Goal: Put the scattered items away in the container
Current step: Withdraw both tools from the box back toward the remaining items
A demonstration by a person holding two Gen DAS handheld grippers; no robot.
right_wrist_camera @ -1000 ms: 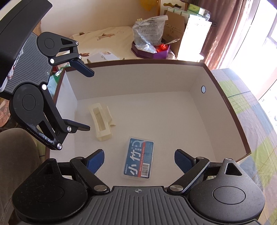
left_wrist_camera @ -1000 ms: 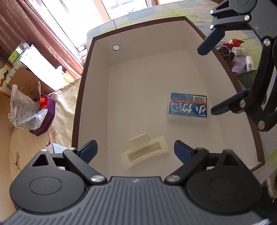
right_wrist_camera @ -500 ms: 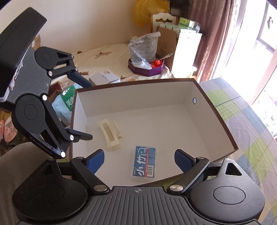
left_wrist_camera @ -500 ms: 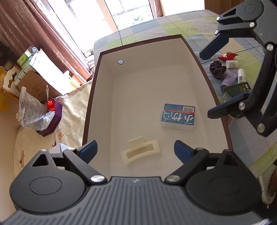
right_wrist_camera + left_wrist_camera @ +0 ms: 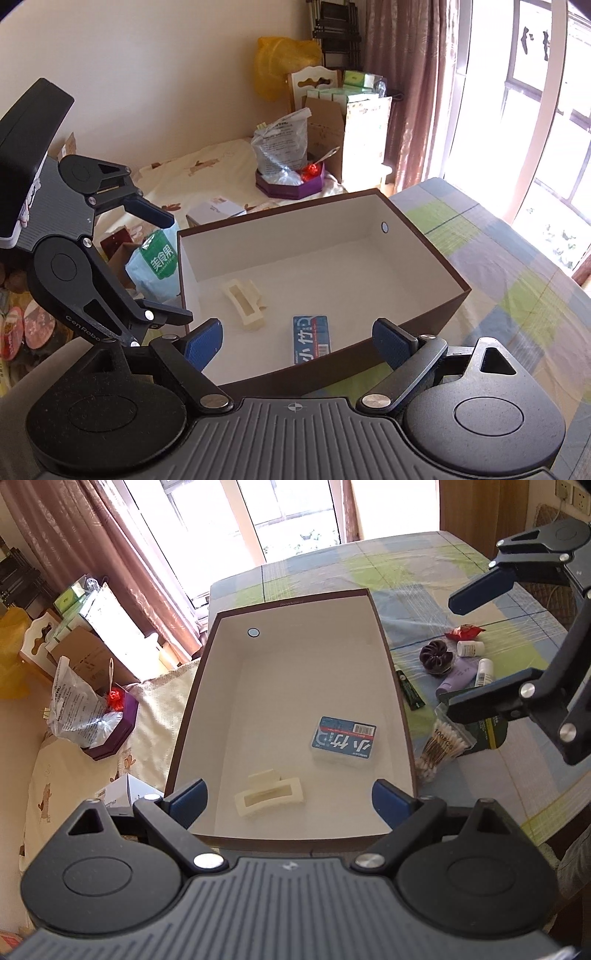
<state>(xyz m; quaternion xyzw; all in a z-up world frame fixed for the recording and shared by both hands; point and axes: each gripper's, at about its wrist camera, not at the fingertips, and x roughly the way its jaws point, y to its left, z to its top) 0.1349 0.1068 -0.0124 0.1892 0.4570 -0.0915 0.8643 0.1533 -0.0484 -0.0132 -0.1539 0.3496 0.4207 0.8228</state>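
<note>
Both grippers hang above the brown box [image 5: 393, 672] on the table [image 5: 406, 572], jaws spread and empty. Inside it, the cream hair clip [image 5: 269, 798] lies between the left gripper's [image 5: 290, 800] jaws; the blue case [image 5: 311, 339] between the right gripper's [image 5: 297, 341].

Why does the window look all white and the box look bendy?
Left wrist view: sunlight washes out the window, and the fisheye lens bows the box rim. Right wrist view: the window glares white too, the box edges curve, and the tablecloth looks slightly smeared.
</note>
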